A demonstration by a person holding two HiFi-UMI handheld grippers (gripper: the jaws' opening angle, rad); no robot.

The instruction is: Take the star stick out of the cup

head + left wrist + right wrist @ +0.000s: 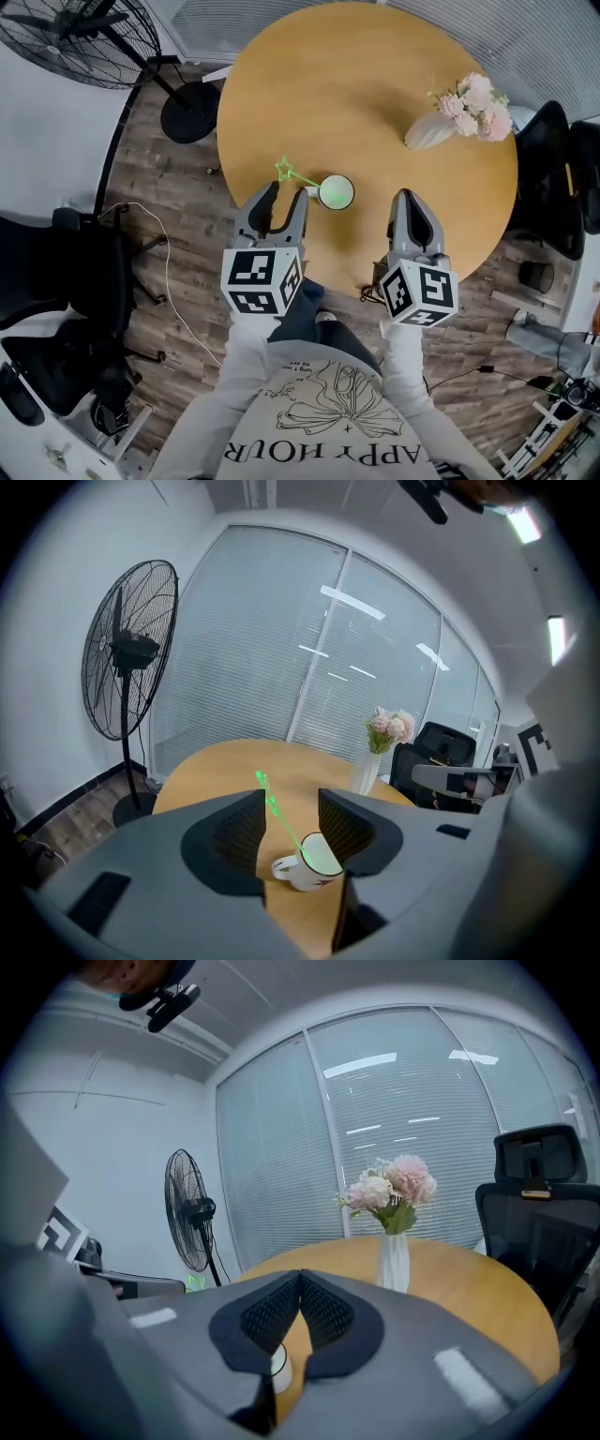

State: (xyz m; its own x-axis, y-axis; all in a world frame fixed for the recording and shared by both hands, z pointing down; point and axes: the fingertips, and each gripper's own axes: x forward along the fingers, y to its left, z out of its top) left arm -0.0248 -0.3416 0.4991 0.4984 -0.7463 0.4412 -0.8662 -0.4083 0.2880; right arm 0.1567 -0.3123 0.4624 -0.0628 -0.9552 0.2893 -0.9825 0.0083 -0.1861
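A white cup point(337, 191) with a green inside stands near the front of the round wooden table point(356, 75). The green star stick point(285, 170) leans out of it to the left, star end up. My left gripper point(285, 198) sits just short of the stick with its jaws apart and nothing pressed between them. In the left gripper view the stick point(278, 812) and cup point(306, 863) show through the gap of that gripper point(291, 823). To the right of the cup, my right gripper point(410, 202) has its pads together and holds nothing; its view shows the pads point(300, 1309) touching.
A white vase of pink flowers point(448, 122) lies toward the table's far right. A standing fan point(84, 33) is off the table's left, with its base point(190, 111) near the edge. Office chairs stand at the left point(66, 272) and the right point(553, 169).
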